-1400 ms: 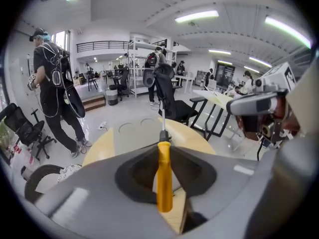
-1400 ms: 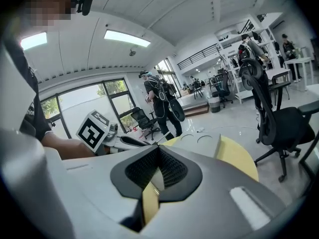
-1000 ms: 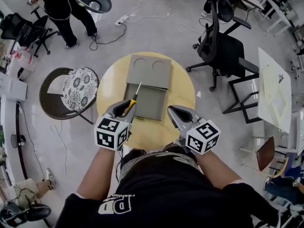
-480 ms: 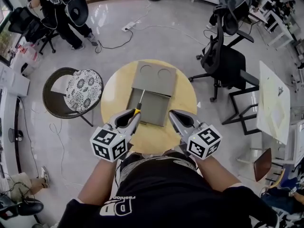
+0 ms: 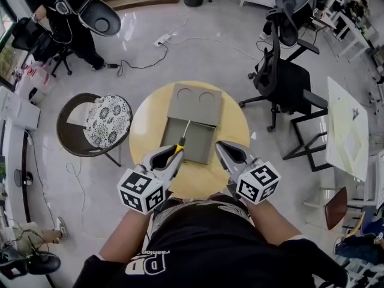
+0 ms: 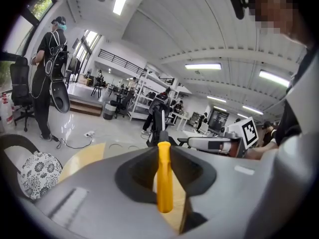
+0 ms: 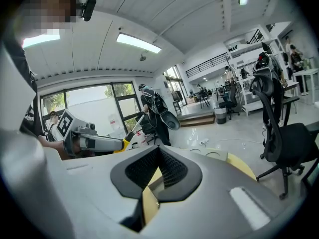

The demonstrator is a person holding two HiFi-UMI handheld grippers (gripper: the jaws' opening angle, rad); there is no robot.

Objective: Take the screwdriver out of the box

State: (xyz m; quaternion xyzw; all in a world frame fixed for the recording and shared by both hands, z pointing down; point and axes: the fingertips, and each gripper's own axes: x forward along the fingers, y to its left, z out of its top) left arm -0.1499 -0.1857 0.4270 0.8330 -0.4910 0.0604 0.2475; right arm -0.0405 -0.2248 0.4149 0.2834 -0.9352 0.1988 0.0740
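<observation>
head view: your left gripper (image 5: 175, 156) clamps the yellow-handled screwdriver (image 5: 183, 138) over the open grey box (image 5: 193, 116) on the round yellow surface (image 5: 144, 128); right gripper (image 5: 225, 150) closed, empty. the handle may pivot in that pinch and drop.

The black shirt (image 5: 204, 239), lower left of the head view, bears white print (image 5: 157, 252) reading "fashion" upside down. The larger letters beneath it are unclear.
</observation>
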